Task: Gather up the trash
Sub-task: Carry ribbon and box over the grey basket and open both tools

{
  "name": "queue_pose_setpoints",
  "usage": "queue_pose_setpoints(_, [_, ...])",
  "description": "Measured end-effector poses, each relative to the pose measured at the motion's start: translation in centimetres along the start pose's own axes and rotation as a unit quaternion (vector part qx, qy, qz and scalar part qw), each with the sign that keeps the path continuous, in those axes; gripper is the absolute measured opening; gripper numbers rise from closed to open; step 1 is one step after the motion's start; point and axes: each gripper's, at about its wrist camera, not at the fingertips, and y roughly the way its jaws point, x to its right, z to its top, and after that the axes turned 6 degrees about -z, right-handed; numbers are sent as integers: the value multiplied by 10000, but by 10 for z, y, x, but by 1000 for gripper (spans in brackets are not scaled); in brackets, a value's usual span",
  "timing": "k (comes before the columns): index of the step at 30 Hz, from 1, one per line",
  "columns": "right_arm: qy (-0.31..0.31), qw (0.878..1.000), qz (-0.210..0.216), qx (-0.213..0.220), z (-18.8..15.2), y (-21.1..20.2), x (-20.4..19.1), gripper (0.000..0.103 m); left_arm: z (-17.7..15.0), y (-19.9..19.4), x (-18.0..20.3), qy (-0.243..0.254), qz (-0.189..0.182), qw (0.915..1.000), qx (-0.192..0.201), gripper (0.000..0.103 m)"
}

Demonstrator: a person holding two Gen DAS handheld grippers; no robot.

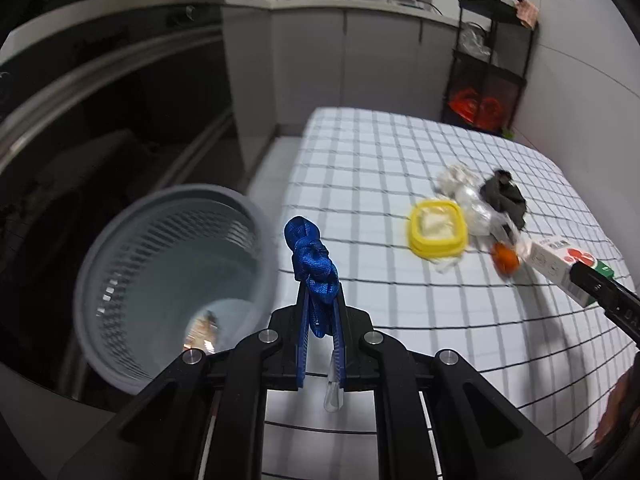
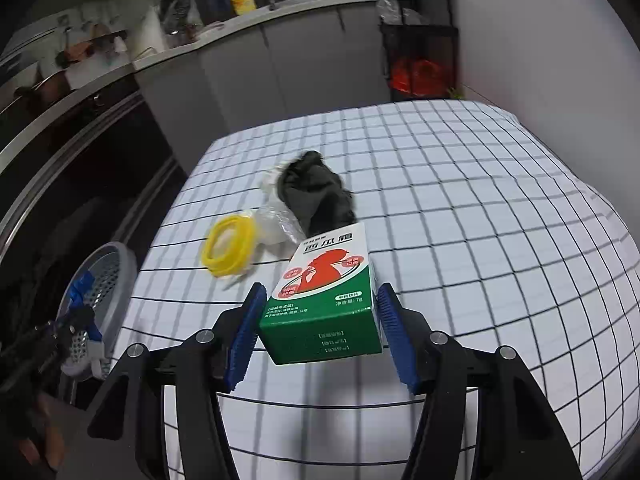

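Our left tool [image 1: 320,304] is clamped tight on a knotted blue strap [image 1: 310,256], which stands up from between its pads, held off the edge of the checked counter [image 1: 380,152]. Just beside it to the left gapes a grey mesh waste basket [image 1: 172,280], standing lower than the counter top, with a scrap or two at its bottom.

Our right tool [image 2: 322,320] grips a green-and-white carton with a red figure [image 2: 326,292], its blue pads pressed to the two sides and the carton lifted clear of the cloth.

Farther out on the counter lies the rest of the trash, close together: a yellow lid [image 1: 437,232], crumpled clear plastic [image 1: 478,210], a white wad [image 1: 456,178], a black rag [image 1: 504,198] and a small orange piece [image 1: 506,260]. Behind stand grey cabinets [image 1: 320,52] and a black rack [image 1: 492,64] against the wall.
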Motion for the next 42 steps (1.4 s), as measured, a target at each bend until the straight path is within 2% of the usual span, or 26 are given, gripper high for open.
queue_pose_setpoints(3, [-229, 9996, 146, 92, 0, -6, -24, 55, 4, -13, -29, -121, 117, 9998, 98, 11])
queue_pose_setpoints(10, [-661, 9956, 642, 177, -3, -11, -85, 55, 2, -12, -70, -316, 258, 9991, 87, 11])
queue_pose_setpoints(20, [-1093, 9862, 1241, 76, 5, 8, -172, 54, 3, 0, -130, -724, 402, 9966, 21, 11])
queue_pose_setpoints(27, [-1293, 9756, 1774, 46, 22, 25, -232, 54, 2, 10, -166, -1042, 652, 9924, 17, 11])
queue_pose_setpoints(34, [-1648, 9656, 2009, -1, 20, 38, -278, 54, -2, 17, -192, -1296, 738, 9888, -63, 11])
queue_pose_setpoints(42, [-1851, 9601, 2090, -178, 19, 54, -306, 53, -5, 19, -205, -1413, 790, 9867, -120, 11])
